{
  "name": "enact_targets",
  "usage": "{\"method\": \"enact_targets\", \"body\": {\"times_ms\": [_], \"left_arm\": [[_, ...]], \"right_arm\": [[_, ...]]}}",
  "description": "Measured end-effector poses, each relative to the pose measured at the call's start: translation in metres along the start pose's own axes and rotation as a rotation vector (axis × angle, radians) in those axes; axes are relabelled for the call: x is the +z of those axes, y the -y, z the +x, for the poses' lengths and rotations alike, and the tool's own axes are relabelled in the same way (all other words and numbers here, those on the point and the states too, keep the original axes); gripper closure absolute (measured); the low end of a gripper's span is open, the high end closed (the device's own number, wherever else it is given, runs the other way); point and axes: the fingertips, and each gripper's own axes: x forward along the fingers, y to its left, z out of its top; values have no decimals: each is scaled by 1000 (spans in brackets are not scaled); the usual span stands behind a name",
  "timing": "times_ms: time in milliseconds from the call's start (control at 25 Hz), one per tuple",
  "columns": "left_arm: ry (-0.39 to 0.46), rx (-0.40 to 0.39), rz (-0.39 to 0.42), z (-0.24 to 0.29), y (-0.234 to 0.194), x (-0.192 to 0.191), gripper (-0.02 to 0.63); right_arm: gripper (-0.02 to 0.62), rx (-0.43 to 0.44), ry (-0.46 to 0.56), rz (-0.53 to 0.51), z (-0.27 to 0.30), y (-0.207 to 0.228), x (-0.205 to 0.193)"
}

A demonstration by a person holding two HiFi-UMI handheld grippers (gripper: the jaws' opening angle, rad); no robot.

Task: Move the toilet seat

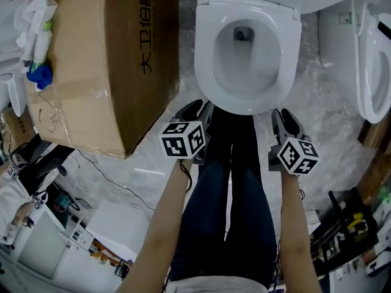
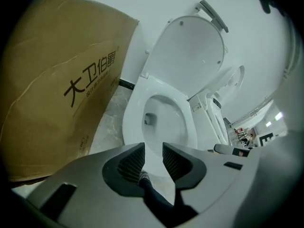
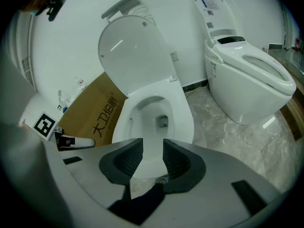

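Note:
A white toilet point(image 1: 208, 72) stands in front of me with its bowl uncovered. Its seat and lid point(image 3: 135, 51) are tipped up against the wall, also seen in the left gripper view point(image 2: 190, 51). My left gripper point(image 1: 198, 107) hangs just short of the bowl's front left rim. My right gripper point(image 1: 286, 116) hangs by the front right rim. Both point down at the bowl without touching it. The left gripper point(image 2: 153, 148) and the right gripper point(image 3: 153, 144) each show a clear gap between ribbed pads, with nothing in it.
A large cardboard box point(image 1: 104, 60) stands close on the toilet's left. A second white toilet point(image 1: 366, 60) stands on the right. The person's legs in dark trousers point(image 1: 232, 194) are between the grippers. Tools and clutter point(image 1: 348, 224) lie at the lower right.

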Motion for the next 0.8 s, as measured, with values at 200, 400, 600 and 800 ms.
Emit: {"method": "enact_targets", "body": {"times_ms": [200, 400, 600, 800], "left_arm": [[-63, -12, -12, 22, -11, -11, 470], [-83, -24, -29, 38, -17, -21, 442], [-94, -34, -58, 46, -25, -29, 425], [-94, -56, -95, 56, -34, -34, 409]], "right_arm": [[429, 16, -39, 10, 21, 13, -13], [419, 7, -63, 60, 34, 31, -27], [409, 17, -79, 67, 44, 37, -33], [385, 11, -71, 110, 54, 45, -35]]}}
